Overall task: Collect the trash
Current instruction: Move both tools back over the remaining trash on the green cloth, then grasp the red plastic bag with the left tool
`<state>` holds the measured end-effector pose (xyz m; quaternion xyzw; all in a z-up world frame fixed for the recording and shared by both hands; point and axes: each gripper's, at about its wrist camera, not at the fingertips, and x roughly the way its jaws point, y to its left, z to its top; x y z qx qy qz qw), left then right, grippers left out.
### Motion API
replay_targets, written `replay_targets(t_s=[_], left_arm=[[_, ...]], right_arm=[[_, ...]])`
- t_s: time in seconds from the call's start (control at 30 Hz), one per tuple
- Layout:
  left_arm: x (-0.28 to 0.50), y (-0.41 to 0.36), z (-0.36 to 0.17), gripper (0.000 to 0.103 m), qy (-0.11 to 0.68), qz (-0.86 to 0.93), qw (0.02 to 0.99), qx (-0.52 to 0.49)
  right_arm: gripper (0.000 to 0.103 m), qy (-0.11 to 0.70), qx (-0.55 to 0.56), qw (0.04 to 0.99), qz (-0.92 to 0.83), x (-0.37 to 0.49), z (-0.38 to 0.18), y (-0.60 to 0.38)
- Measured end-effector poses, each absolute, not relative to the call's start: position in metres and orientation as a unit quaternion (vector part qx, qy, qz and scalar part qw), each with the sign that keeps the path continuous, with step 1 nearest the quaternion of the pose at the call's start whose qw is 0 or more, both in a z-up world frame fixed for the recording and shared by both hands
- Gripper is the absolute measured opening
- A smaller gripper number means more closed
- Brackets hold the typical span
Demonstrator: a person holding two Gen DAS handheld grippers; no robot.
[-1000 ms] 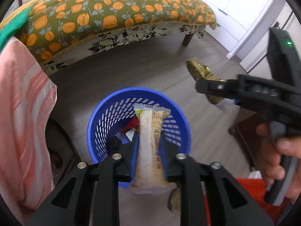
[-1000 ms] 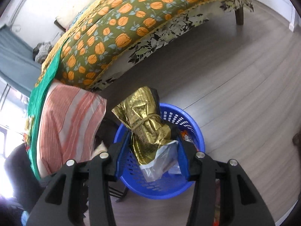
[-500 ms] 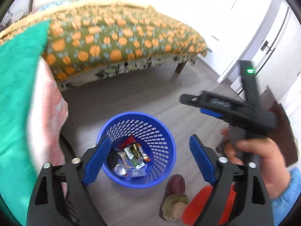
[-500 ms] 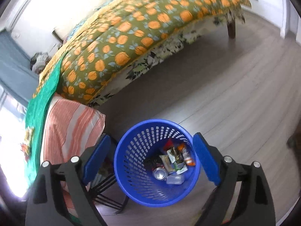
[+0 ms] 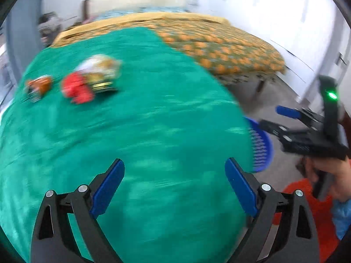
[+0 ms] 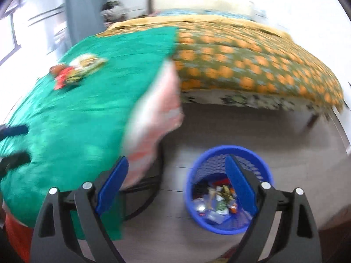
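Green cloth [image 5: 153, 131]; perforated basket [image 6: 228, 225].

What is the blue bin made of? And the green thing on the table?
The blue bin looks like smooth, slightly shiny moulded plastic: its wall is a grid of small slots, all one colour. The green cover looks like soft cloth, maybe a little glossy: it drapes over the edge and shows pale streaks, though the picture is too blurred to be sure.

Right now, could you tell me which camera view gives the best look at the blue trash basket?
The right wrist view: the blue basket shows whole on the floor, with trash inside. The left wrist view catches only its edge behind the green cloth.
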<state>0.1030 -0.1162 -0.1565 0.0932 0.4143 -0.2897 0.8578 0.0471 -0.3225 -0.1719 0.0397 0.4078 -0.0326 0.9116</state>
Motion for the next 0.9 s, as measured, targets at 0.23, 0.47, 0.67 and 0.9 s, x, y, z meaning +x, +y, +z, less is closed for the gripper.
replay_targets(t_s=[0.23, 0.47, 0.67, 0.9], left_arm=[[0.149, -0.035, -0.163, 0.093, 0.412, -0.188, 0.888, 0.086], [0.165, 0.002, -0.170, 0.093, 0.431, -0.168, 0.884, 0.069], [0.185, 0.023, -0.167, 0.093, 0.438, -0.177, 0.881, 0.031], [0.244, -0.009, -0.144, 0.093, 0.402, -0.216, 0.890, 0.016]], right_arm=[[0.087, 0.408, 0.018, 0.912, 0.045, 0.099, -0.142, -0.225], [0.087, 0.449, 0.004, 0.891, 0.064, 0.168, -0.162, -0.174], [0.088, 0.450, -0.022, 0.891, 0.061, 0.179, -0.180, -0.161], [0.090, 0.451, -0.014, 0.890, 0.063, 0.179, -0.182, -0.164]])
